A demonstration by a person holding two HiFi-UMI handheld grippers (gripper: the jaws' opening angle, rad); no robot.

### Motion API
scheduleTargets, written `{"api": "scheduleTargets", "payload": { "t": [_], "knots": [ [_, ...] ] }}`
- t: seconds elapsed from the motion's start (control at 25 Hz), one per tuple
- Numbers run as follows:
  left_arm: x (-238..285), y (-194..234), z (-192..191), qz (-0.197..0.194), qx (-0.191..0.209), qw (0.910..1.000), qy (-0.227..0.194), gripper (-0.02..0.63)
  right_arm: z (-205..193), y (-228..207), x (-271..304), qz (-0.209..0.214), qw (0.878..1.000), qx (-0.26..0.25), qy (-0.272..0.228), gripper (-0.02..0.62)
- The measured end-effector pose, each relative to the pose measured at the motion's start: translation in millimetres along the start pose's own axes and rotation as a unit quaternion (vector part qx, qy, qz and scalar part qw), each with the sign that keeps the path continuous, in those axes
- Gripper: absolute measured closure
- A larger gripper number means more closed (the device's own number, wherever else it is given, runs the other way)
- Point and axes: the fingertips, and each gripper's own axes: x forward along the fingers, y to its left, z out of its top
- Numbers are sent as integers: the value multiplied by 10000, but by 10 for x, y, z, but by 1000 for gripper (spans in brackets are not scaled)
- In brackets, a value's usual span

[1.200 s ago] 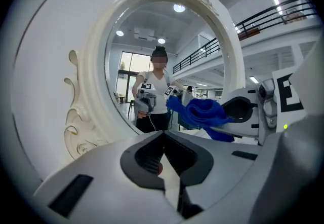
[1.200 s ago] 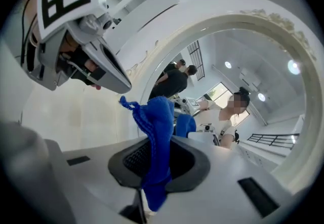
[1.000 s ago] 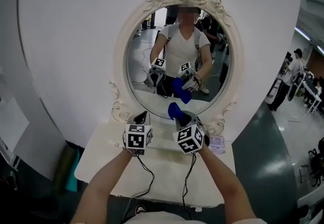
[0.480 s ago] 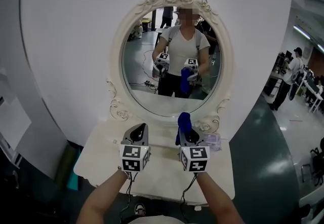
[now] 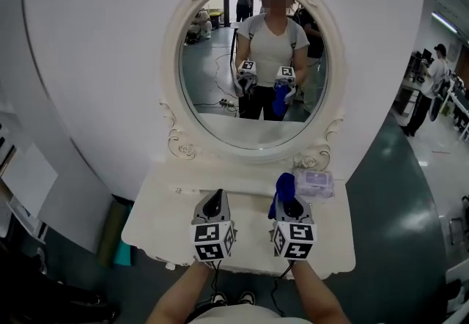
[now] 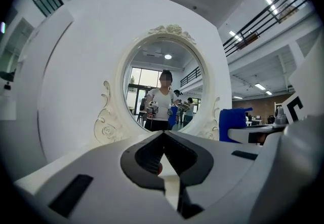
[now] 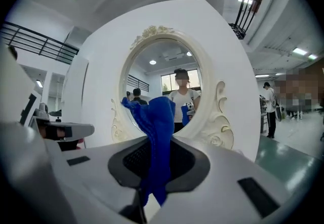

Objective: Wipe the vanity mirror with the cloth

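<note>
Head view: a white vanity table (image 5: 150, 223) stands against a white wall panel (image 5: 95, 59). Over the tabletop, the left gripper (image 5: 215, 202) has its jaws pressed together on nothing. The right gripper (image 5: 292, 203) pinches the blue cloth (image 5: 283, 186), well apart from the oval vanity mirror (image 5: 220, 88). A wipes packet (image 5: 316, 183) lies beside it, with green floor (image 5: 399, 234) further right.

In the head view, the marker cube (image 5: 294, 239) of your right gripper (image 5: 290, 201) covers the rear of its jaws, and the lower part of the cloth (image 5: 283, 187) is hidden behind the gripper's body. The print on the purple packet (image 5: 317, 183) on the vanity table (image 5: 161, 220) is too small to read. The bottom edge cuts off your left forearm (image 5: 178, 299) and your right forearm (image 5: 316, 299).
</note>
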Motion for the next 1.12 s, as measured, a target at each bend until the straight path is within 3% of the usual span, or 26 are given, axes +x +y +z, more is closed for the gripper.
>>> {"api": "scheduleTargets", "payload": {
  "t": [0.12, 0.36, 0.6, 1.12],
  "knots": [
    [-54, 98, -147, 28, -227, 9996, 166, 603, -94, -50, -48, -171, 9995, 235, 79, 529],
    [-98, 230, -187, -111, -136, 9995, 249, 603, -98, 17, -68, -241, 9974, 680, -5, 529],
    [-74, 298, -104, -260, -156, 9994, 154, 601, -82, 285, -5, 107, 9979, 610, 176, 529],
    [-83, 405, -171, -304, -243, 9989, 243, 601, -144, 299, -58, -156, 9985, 463, 264, 531]
  ]
}}
